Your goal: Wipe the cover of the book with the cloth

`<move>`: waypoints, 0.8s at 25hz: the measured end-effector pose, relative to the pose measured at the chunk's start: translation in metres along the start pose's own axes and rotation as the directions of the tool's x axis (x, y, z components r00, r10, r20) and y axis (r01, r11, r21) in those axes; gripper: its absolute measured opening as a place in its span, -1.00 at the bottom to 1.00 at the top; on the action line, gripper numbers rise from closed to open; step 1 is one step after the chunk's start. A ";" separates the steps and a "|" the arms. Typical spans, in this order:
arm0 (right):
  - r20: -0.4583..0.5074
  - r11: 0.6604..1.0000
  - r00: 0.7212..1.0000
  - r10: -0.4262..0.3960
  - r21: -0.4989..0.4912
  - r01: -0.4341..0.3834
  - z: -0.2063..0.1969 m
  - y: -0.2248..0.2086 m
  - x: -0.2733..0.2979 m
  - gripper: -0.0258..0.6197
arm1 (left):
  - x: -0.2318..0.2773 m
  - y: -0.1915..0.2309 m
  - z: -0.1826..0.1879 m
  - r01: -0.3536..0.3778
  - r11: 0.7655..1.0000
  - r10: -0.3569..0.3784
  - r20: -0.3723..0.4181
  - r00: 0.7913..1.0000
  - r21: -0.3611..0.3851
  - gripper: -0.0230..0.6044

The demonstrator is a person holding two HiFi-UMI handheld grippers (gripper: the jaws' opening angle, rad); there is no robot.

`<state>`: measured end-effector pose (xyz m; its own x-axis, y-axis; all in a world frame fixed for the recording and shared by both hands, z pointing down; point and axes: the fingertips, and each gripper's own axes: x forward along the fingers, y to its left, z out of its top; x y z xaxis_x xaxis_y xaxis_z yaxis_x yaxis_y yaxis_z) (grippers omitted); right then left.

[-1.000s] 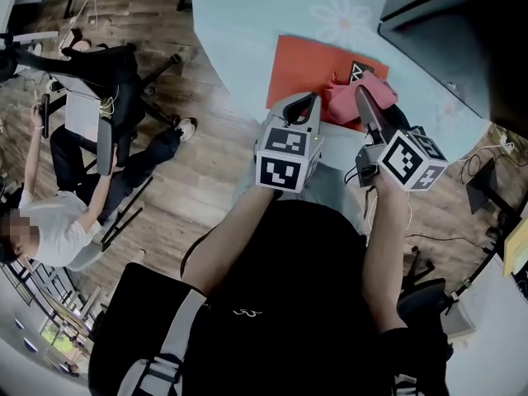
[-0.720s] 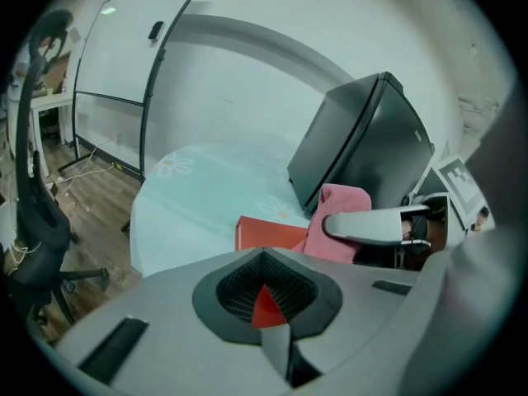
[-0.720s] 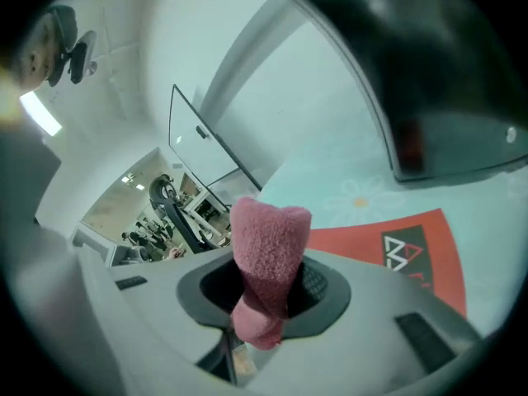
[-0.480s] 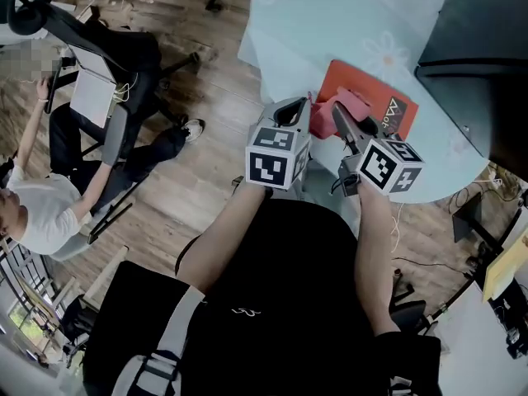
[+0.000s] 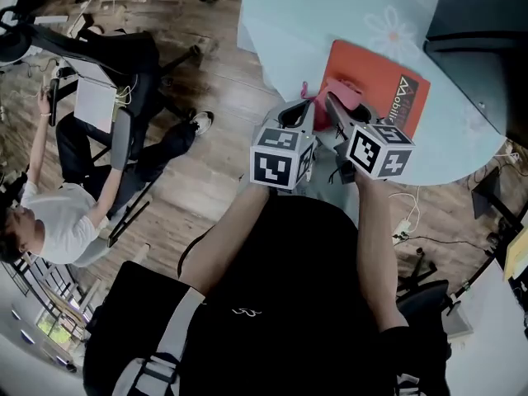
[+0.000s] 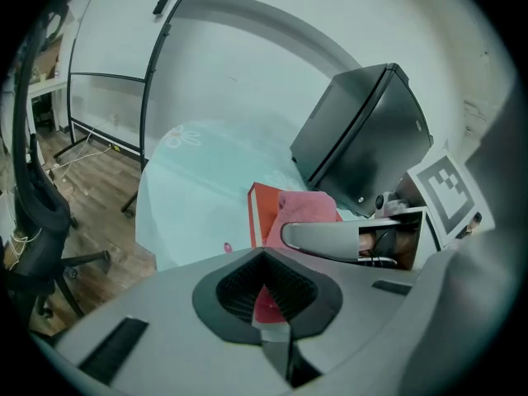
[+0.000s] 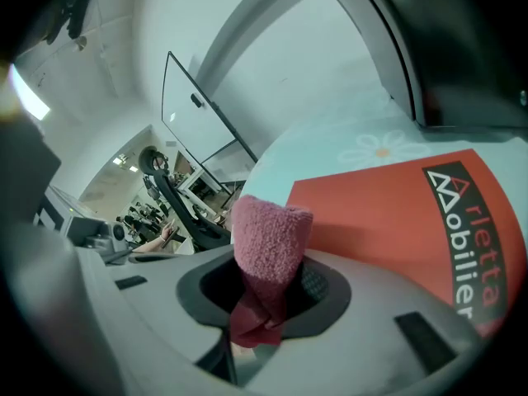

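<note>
The right tongs [image 5: 332, 101], clamped on the pink cloth [image 5: 348, 94], have swept it off the title [image 5: 405, 106] across the red book [image 5: 371, 68], so wiping is mid-stroke; the left tongs [image 5: 304, 108] sit closed, idle.

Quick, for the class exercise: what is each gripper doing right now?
Left gripper: closed; a red sliver shows between its jaws, and what it is cannot be told.
Right gripper: closed on the pink cloth.

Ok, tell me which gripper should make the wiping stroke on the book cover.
Right. The right gripper is shut on the pink cloth, right at the red book cover. The left gripper only faces the book's edge.
</note>
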<state>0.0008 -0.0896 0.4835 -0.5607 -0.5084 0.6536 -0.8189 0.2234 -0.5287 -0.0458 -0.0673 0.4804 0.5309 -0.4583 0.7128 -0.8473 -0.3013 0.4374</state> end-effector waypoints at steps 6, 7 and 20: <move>0.030 1.000 1.000 -0.007 0.000 0.007 -0.001 -0.008 -0.002 -0.58 | 0.007 -0.011 -0.013 0.011 1.000 -0.011 -0.034 0.999 0.006 -0.88; 0.035 1.000 0.999 -0.005 0.002 0.005 -0.001 -0.009 -0.003 -0.58 | 0.008 -0.013 -0.013 0.012 1.000 -0.012 -0.033 0.999 0.005 -0.88; 0.067 0.997 0.998 -0.013 0.075 0.008 -0.013 -0.037 -0.036 -0.58 | 0.019 -0.049 -0.026 0.031 0.999 -0.030 -0.064 0.998 0.028 -0.88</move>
<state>0.0501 -0.0683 0.4867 -0.5407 -0.5654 0.6228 -0.8118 0.1568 -0.5625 0.0056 -0.0395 0.4870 0.5538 -0.3946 0.7332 -0.8295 -0.3385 0.4443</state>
